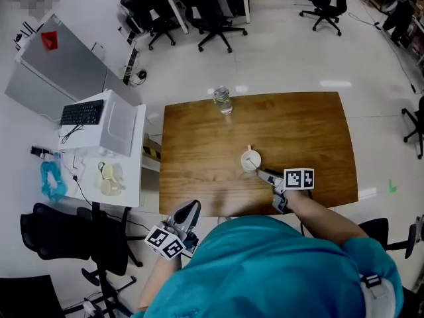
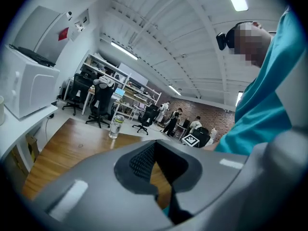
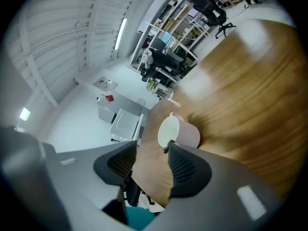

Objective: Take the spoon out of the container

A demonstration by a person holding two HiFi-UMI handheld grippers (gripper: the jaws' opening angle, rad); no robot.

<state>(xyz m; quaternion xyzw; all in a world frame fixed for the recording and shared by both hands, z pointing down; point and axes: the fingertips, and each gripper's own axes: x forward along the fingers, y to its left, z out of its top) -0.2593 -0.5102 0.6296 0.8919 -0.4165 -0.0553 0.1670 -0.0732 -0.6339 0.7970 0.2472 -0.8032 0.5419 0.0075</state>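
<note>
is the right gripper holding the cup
No, the right gripper has its jaws apart with nothing between them, and the cup lies beyond their tips.

surface: wooden table [image 1: 199, 144] | on it: container [image 1: 250, 161] toward near edge; water bottle [image 1: 222, 101] at far edge

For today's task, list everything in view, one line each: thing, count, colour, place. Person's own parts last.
table: one, brown wood, centre
cup: one, pink, white inside, on the table's near part
spoon: one, pale, in the cup
bottle: one, clear, table's far edge
keyboard: one, black, on the white side desk, left
office chairs: several, black, around the room
left gripper: one, grey, shut, empty, off the table's near edge
right gripper: one, grey, open, empty, beside the cup
</note>
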